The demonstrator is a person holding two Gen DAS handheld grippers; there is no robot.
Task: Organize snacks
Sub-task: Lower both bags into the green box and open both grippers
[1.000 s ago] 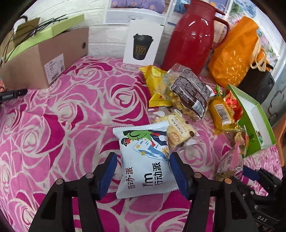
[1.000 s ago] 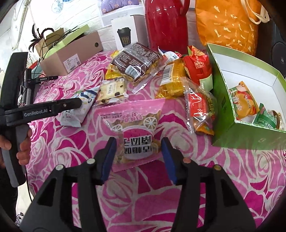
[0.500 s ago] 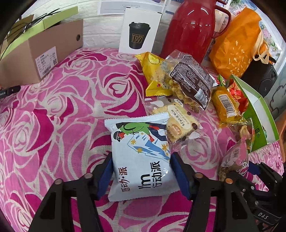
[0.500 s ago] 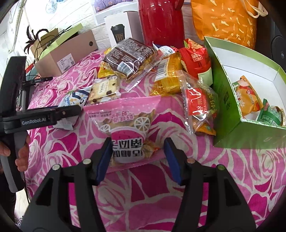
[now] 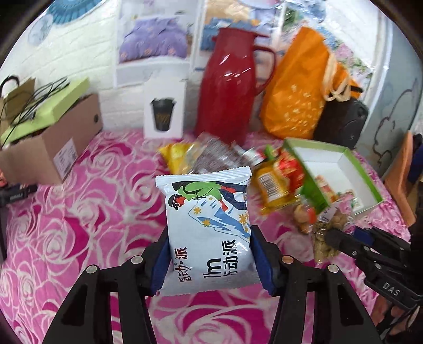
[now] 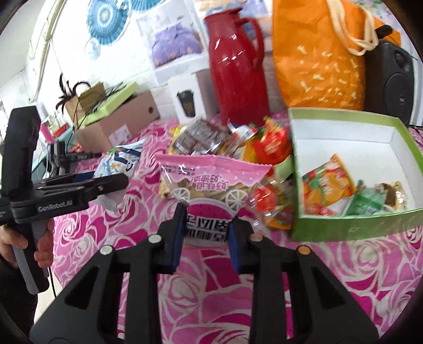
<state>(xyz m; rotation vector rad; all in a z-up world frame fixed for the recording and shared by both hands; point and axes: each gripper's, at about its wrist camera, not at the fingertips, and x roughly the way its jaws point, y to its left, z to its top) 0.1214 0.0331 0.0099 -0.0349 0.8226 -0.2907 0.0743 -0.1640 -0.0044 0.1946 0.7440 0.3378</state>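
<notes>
While half a second earlier both packets lay on the table, the left gripper (image 5: 210,260) had now closed on the white snack packet (image 5: 208,227) and lifted it, and the right gripper (image 6: 206,235) had clamped the pink snack packet (image 6: 211,182) likewise, both presumably bound for the green box (image 6: 351,227) at the table's right edge.

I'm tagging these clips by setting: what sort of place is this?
Probably a home room: a rose-patterned cloth covers the table, with a red thermos jug and paper fan decorations on the wall.
</notes>
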